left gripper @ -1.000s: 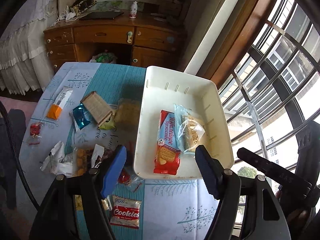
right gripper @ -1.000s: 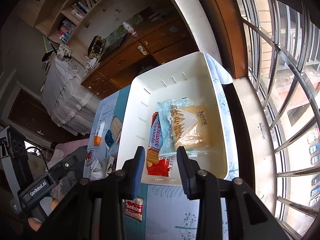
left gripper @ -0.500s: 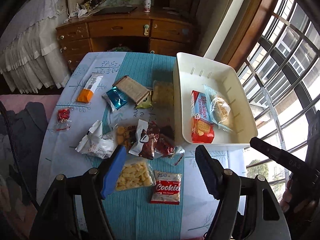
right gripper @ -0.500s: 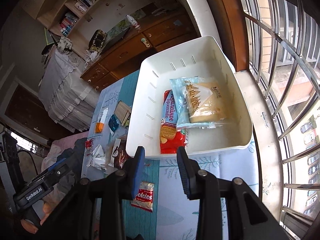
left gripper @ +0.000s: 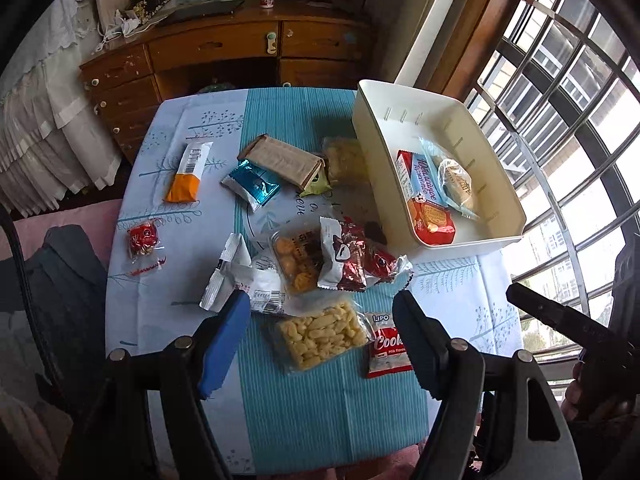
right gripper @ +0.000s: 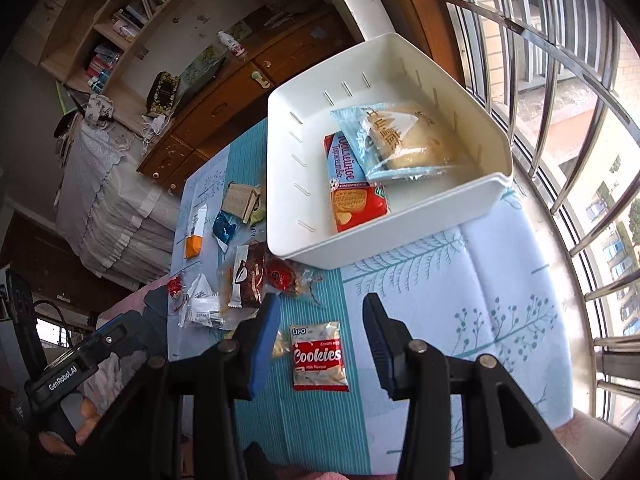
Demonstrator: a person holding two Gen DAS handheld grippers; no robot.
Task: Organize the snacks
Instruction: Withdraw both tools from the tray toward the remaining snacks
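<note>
A white bin (left gripper: 508, 236) (right gripper: 280, 160) stands at the table's window side. It holds a red-and-blue biscuit pack (left gripper: 424, 196) (right gripper: 352, 184) and a clear bread bag (left gripper: 456, 184) (right gripper: 400, 140). Loose snacks lie across the cloth. My left gripper (left gripper: 320, 336) hangs open above a clear bag of yellow puffs (left gripper: 320, 336). My right gripper (right gripper: 320, 344) hovers over the red Cookies packet (right gripper: 320, 356) (left gripper: 386, 346); its jaws are opening with nothing pressed between them.
Other snacks on the blue patterned cloth (left gripper: 332, 408): an orange-and-white bar (left gripper: 188, 172), a teal packet (left gripper: 252, 188), a brown wafer pack (left gripper: 280, 160), a small red candy (left gripper: 142, 238), several packets heaped mid-table (left gripper: 304, 264). A wooden desk (left gripper: 224, 52) stands behind, window bars (right gripper: 560, 120) to the right.
Both grippers drew back from the bin toward the table's near edge, so the loose snacks now fill the views. The right jaws stand wider than before.
</note>
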